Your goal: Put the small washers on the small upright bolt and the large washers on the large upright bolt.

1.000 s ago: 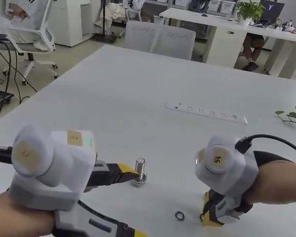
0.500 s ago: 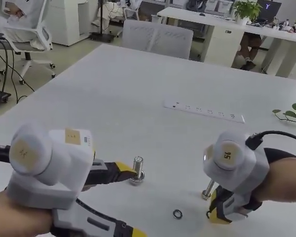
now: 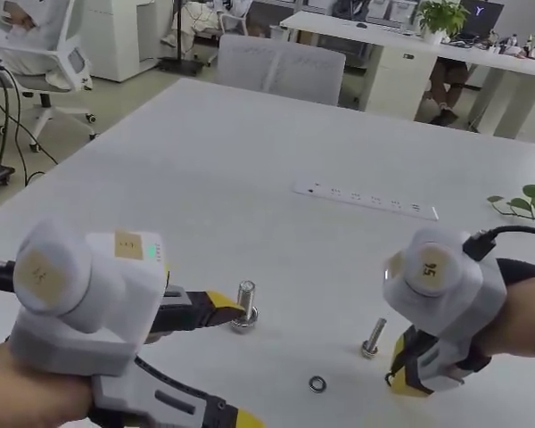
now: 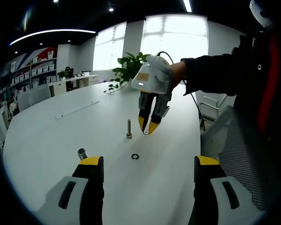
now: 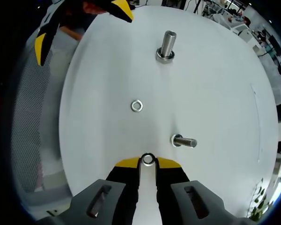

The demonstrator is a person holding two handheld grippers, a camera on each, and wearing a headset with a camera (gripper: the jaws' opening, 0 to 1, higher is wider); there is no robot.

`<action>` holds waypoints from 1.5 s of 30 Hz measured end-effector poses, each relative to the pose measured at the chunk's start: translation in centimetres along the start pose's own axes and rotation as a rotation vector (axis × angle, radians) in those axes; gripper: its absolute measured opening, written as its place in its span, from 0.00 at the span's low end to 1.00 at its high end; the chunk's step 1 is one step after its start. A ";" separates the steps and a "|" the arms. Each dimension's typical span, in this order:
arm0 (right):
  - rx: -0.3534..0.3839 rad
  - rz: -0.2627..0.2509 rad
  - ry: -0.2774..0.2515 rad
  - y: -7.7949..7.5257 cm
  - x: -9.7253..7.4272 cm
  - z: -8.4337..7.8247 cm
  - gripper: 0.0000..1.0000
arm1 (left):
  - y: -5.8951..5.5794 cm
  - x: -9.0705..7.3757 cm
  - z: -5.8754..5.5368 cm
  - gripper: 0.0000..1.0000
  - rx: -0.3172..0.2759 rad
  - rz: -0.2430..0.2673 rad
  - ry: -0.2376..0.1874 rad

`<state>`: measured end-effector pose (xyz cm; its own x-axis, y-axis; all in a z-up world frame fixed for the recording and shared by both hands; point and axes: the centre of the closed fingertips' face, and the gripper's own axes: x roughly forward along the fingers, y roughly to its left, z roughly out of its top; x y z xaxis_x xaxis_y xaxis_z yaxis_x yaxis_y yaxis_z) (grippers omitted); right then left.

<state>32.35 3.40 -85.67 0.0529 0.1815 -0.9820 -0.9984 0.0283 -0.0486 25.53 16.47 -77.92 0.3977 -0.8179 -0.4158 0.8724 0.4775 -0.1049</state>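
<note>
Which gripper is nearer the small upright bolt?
Right. The right gripper, pinching a washer, hangs just beside the small bolt; the left gripper sits farther off, next to the large bolt.

The right gripper (image 5: 148, 163), a small washer (image 5: 148, 159) pinched in its tips, has drawn back, uncovering the small bolt (image 5: 183, 141) just ahead.

Left hand-held gripper (image 4: 148, 161) and right hand-held gripper (image 5: 148, 163) share grey housings, yellow-tipped black jaws.
</note>
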 end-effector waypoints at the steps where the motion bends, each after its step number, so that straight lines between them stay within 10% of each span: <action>1: 0.002 0.000 0.000 0.0 -0.1 0.0 0.14 | 0.0 0.0 0.0 0.79 0.000 -0.001 0.000; 45: -0.080 -0.106 -0.010 -3.6 -6.0 2.5 0.14 | 0.3 -0.3 0.1 0.78 -0.009 0.010 -0.005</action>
<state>35.69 4.65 -79.11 0.1577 0.1919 -0.9687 -0.9856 -0.0307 -0.1666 25.73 16.82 -77.80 0.4083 -0.8146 -0.4120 0.8655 0.4889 -0.1088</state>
